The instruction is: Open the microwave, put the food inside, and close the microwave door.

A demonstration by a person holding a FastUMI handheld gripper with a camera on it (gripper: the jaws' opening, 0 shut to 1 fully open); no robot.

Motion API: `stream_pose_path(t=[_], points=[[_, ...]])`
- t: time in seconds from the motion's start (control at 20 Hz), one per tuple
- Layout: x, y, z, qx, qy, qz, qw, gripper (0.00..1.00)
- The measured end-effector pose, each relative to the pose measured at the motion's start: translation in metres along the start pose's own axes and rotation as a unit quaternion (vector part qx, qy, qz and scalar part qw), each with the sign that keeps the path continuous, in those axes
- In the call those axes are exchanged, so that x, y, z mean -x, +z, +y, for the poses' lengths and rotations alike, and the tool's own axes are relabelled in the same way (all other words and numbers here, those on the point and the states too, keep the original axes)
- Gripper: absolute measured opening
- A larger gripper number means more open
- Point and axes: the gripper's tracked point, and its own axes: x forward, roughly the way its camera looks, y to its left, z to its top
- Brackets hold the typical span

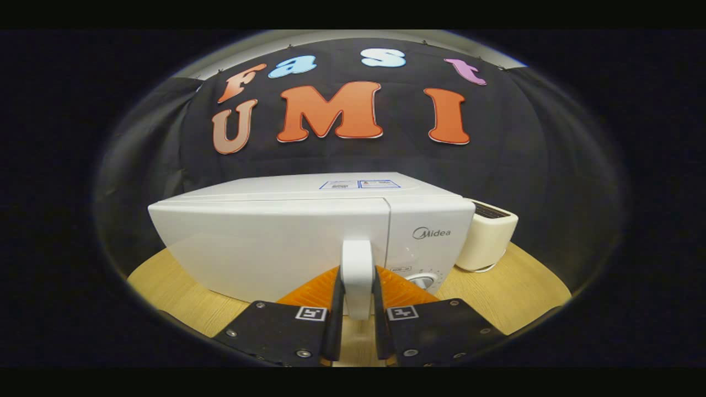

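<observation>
Wooden table [165, 286] bears microwave [276, 242]; jaws clamp its handle [357, 270].

A white microwave [276, 242] of smooth, faintly glossy painted metal and plastic stands on a pale wood-grain table [176, 286], matt in finish. Its glossy plastic door handle [357, 270] is clamped between the gripper [357, 309] fingers' ribbed pads. Beside it, a cream appliance [485, 240] of smooth plastic. Behind hangs a matt black cloth wall [524, 154].
</observation>
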Motion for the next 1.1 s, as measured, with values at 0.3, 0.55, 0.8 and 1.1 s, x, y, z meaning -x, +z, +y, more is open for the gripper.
stream_pose_path(t=[0.3,0.55,0.8,1.1], points=[[0.002,-0.002,-0.002,-0.017,-0.015,0.013,1.000,0.19],[0.002,-0.002,-0.004,-0.021,-0.019,0.015,0.999,0.14],[0.026,-0.011,-0.002,-0.012,-0.036,0.007,0.999,0.14],[0.082,-0.027,0.018,0.008,-0.023,-0.006,1.000,0.14]])
